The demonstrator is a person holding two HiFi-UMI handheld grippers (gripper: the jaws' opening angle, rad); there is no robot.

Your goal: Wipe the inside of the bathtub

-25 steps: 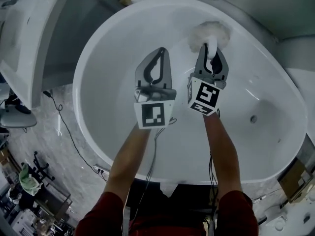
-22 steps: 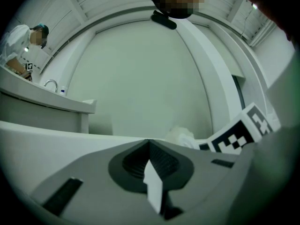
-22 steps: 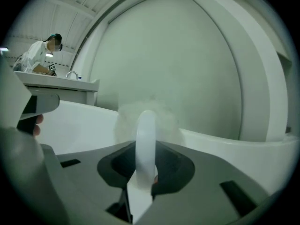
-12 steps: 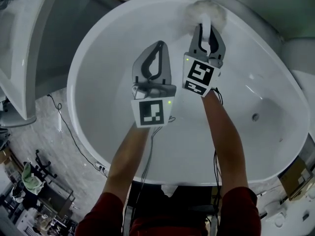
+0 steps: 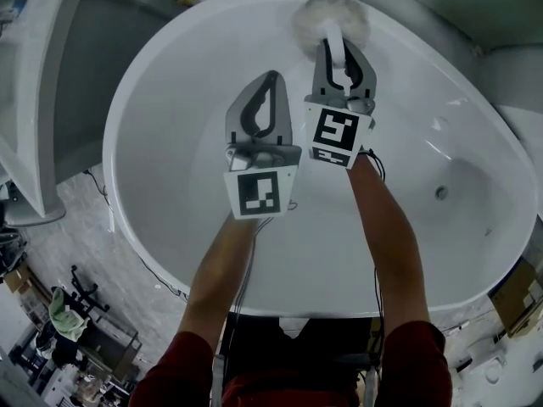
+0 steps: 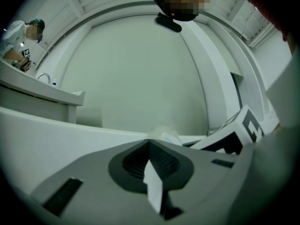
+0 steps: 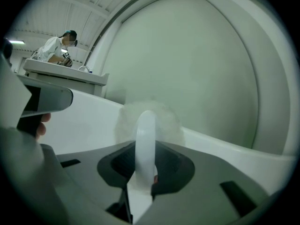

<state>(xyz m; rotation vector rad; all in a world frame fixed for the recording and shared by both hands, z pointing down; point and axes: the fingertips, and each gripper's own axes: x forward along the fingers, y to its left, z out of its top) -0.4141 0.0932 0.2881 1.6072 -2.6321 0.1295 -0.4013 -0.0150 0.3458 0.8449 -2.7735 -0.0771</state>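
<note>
Left gripper [image 5: 273, 76] hung over the middle of the white oval bathtub [image 5: 161, 168]. Its jaws were pressed together on nothing, and its own view showed the tips meeting with only tub wall beyond. It touched no surface, so it looked idle.

Right gripper [image 5: 338, 47] sat just beside it and a little further out. Its jaws were clamped on the slim white plastic handle [image 7: 145, 139] of a fluffy white round-headed brush [image 5: 327, 17], and the handle ran straight out between them. The brush head lay against the inner wall at the tub's far edge, just under the rim. It looked like real contact, but I couldn't tell how hard.

My read was that the step in hand was wiping the far wall. The surface gave no clue how much was already covered.

Doing it well would mean:
- Keeping the fluffy head flat to the curve.
- Pushing along the handle's axis. Hard sideways load would likely twist the handle in the jaws.
- Sweeping overlapping arcs along the far edge, then working down the wall to the floor and toward the round metal fitting [image 5: 440, 192] at the right end.
- Holding the left gripper out of the sweep, since the two were close enough to clash.
</note>
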